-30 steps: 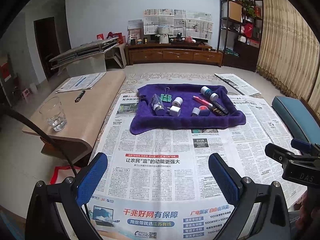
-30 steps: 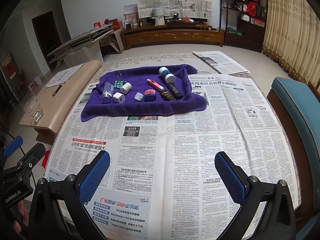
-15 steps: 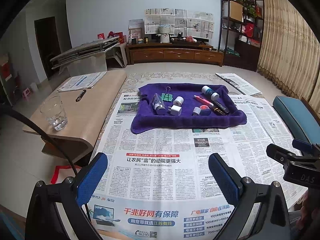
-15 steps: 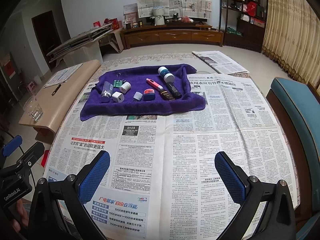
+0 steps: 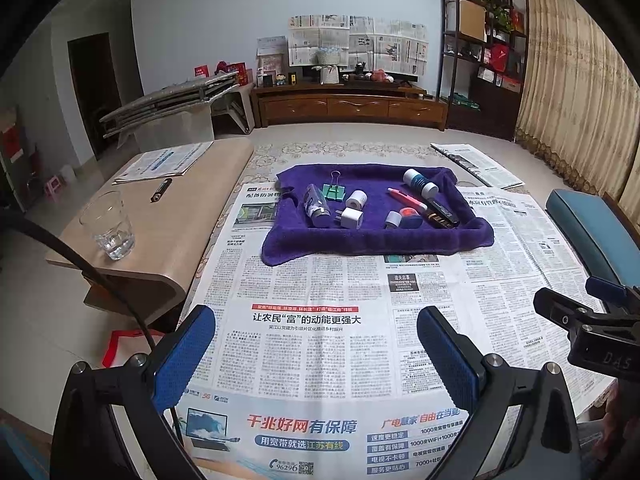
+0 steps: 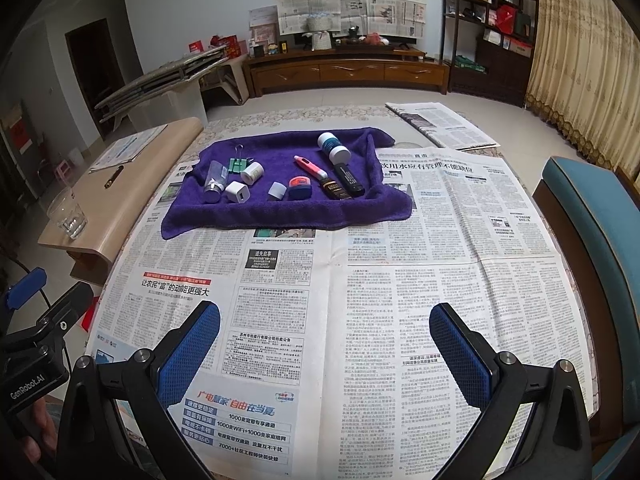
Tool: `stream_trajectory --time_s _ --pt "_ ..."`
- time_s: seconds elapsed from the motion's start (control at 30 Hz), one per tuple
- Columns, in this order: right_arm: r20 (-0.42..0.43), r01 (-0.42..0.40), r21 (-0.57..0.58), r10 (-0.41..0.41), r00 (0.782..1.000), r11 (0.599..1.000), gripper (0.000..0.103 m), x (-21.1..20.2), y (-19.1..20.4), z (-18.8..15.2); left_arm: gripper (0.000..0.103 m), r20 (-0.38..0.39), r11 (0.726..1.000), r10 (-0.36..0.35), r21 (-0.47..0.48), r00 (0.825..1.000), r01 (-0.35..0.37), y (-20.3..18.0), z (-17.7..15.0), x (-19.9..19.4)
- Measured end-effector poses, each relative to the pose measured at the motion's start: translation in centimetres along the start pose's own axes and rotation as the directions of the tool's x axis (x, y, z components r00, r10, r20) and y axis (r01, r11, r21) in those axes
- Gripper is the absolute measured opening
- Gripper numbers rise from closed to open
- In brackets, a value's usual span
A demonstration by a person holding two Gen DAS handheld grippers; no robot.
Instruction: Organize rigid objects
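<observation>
At the bottom of both views, the left gripper point(image 5: 316, 354) and right gripper point(image 6: 324, 350) hover with fingers apart, holding nothing, probably ready to reach. Farther up, center frame, about 10 small objects lie on the purple towel point(image 6: 280, 214) over the newspaper-covered surface point(image 6: 400, 280).

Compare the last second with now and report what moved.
Almost nothing moved: both views drift very slightly. The left gripper and right gripper stay open and empty above the newspaper. The items on the purple towel lie where they were; nothing was grasped or released.
</observation>
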State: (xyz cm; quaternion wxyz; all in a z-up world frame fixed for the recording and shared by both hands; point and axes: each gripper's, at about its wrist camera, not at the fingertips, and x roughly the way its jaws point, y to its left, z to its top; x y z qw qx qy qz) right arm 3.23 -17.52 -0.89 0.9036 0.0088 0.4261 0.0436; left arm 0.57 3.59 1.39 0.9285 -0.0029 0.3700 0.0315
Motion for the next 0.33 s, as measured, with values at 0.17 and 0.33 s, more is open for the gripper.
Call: stream_trajectory --time_s 0.17,0.33 --pt "0.003 0.001 -0.005 -0.001 1.0 1.0 0.103 0.01 0.1 -0.01 0.102 -0.002 1.0 0.001 0.002 1.0 -0.001 -0.01 0.04 0.07" --pt "0.003 0.004 -0.006 -0.004 1.0 1.0 0.103 -0.05 0.04 -0.02 0.102 0.002 1.0 -0.004 0.002 1.0 0.004 -0.07 -0.22 0.17"
